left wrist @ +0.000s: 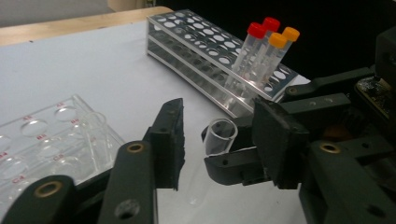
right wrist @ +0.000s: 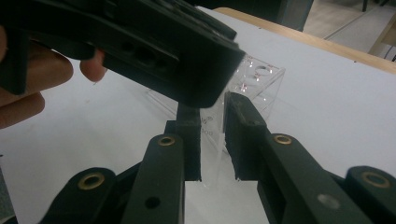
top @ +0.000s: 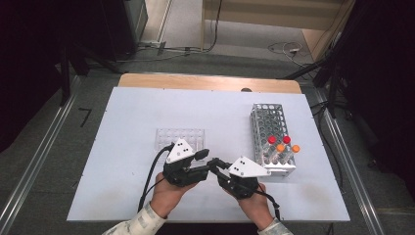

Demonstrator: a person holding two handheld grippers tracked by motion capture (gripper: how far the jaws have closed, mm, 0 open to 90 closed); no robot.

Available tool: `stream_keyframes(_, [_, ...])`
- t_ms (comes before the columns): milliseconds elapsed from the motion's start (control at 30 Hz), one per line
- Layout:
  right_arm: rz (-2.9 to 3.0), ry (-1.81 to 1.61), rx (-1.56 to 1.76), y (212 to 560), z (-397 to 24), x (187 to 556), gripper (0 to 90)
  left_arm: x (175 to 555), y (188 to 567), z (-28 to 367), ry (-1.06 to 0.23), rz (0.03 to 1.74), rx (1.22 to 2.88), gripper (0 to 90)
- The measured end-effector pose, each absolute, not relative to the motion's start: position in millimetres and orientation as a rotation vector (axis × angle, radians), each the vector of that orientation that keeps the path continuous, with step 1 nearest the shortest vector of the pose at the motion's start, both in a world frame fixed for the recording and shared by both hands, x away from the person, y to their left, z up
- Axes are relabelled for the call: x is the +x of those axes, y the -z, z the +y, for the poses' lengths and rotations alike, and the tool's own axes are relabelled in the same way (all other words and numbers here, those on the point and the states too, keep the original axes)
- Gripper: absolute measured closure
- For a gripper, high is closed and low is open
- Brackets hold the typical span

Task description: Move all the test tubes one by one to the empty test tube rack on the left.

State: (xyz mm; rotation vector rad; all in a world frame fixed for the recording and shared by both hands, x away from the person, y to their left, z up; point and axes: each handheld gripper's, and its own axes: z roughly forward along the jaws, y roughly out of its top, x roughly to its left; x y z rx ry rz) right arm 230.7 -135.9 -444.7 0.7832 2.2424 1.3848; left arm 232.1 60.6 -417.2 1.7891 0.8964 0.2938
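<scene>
The right claw (top: 214, 162) is clamped on a clear tube (left wrist: 215, 140), open end up. The left claw (left wrist: 219, 140) stands partly open around that tube, its pads not yet pressing it. Beyond the claws stands a rack (top: 269, 128) of capped tubes (top: 281, 147); left of them lies a well plate (top: 179, 137).

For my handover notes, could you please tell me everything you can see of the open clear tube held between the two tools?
The clear tube is a transparent, plastic-looking cylinder with no cap, its round mouth open and empty as far as shows. It tilts, mouth up, above the white table. The right tool is clamped on its body. The left tool has its pads on either side of the mouth, not yet pressing. Printed marks show on its wall in the right gripper view.
</scene>
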Motion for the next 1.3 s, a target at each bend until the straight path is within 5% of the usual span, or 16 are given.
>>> stream_keyframes(300, [2.242, -1.378, 0.773, 446, -135, 230, 73.6, 234, 420, 60, -0.274, 0.892, 1.811, 73.6])
stream_keyframes(600, [2.250, -1.385, 0.771, 445, -135, 229, 72.6, 233, 419, 62, -0.296, 0.890, 1.803, 77.0])
stream_keyframes(933, [2.318, -1.433, 0.783, 442, -143, 231, 45.9, 234, 413, 70, -0.283, 0.901, 1.773, 77.1])
stream_keyframes(1300, [2.320, -1.435, 0.824, 440, -160, 233, 39.9, 239, 408, 86, -0.285, 0.934, 1.735, 77.1])
